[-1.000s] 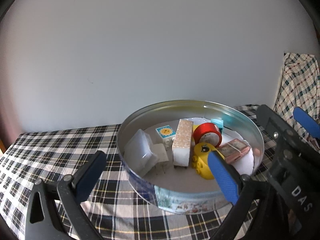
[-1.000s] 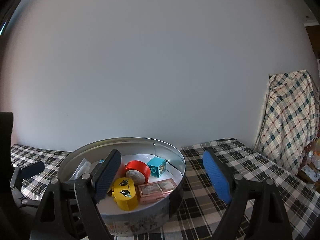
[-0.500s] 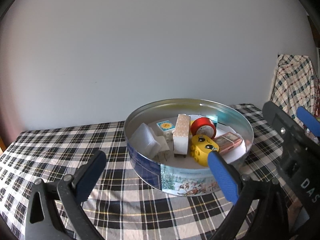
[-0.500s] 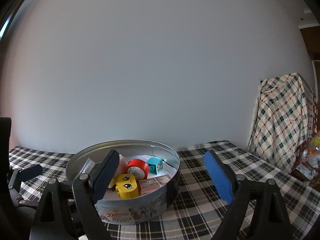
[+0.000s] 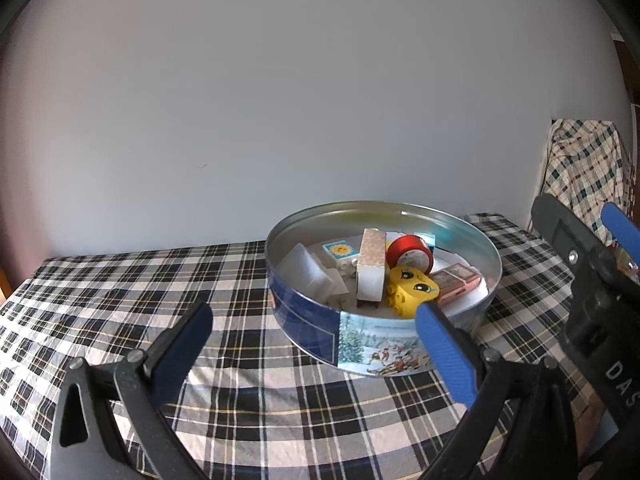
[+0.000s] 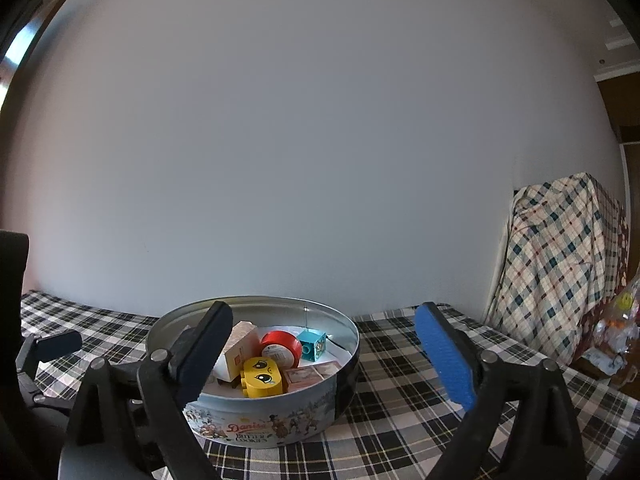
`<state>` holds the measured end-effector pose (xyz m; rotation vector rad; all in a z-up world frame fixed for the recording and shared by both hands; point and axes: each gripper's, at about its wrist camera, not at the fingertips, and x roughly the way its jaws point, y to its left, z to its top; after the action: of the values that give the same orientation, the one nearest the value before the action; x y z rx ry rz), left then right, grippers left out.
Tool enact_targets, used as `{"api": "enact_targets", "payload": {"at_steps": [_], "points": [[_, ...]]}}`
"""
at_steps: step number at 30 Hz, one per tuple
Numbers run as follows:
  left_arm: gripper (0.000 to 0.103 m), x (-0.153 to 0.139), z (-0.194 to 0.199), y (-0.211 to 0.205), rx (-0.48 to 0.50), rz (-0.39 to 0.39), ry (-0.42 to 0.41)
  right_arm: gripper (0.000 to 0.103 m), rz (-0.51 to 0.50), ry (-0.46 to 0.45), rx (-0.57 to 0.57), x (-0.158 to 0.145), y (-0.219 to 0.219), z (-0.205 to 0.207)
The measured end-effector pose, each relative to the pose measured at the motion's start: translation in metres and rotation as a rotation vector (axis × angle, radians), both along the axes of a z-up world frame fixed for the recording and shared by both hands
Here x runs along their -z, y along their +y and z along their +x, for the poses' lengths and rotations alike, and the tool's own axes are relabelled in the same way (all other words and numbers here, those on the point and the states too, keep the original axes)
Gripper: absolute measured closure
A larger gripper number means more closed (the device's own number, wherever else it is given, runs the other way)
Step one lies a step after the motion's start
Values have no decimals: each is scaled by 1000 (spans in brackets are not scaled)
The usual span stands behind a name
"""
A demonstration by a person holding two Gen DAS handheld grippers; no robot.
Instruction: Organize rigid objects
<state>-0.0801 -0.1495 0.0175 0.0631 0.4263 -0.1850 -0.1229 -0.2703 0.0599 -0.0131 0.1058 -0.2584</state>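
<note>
A plain pale wall rises behind a counter (image 5: 120, 300) covered in black-and-white checked cloth. In the left wrist view, a round cookie tin (image 5: 360, 344) sits on the counter toward its far right corner, close to the wall edge. Inside it a long beige box (image 5: 371, 270) stands on its narrow side, its long axis running from the near rim toward the wall. Just right of it lie a red tape roll (image 5: 410, 252) and a yellow face block (image 5: 412, 292), with a pink case (image 5: 456, 282) flat against the right wall of the tin. A clear plastic box (image 5: 306, 276) and a small sun tile (image 5: 340, 250) sit on the left side. The left claw (image 5: 308, 344) stands wide, nothing between its pads, short of the tin's near wall. The right claw (image 5: 600, 248) shows at the right edge.

In the right wrist view, the same tin (image 6: 280, 424) sits ahead on the checked cloth, with a teal cube (image 6: 313, 344) near its far right wall. The right claw (image 6: 324, 356) is wide and its jaws are opening, gripping nothing. A checked cloth drape (image 6: 560, 264) hangs beyond the counter's right edge.
</note>
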Motion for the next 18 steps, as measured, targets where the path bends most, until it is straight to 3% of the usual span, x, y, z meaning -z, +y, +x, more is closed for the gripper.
{"api": "enact_targets", "payload": {"at_steps": [18], "points": [[0,-3,-8,5,-27,1,-42,4,-6,-32,12,-1,4,-7]]}}
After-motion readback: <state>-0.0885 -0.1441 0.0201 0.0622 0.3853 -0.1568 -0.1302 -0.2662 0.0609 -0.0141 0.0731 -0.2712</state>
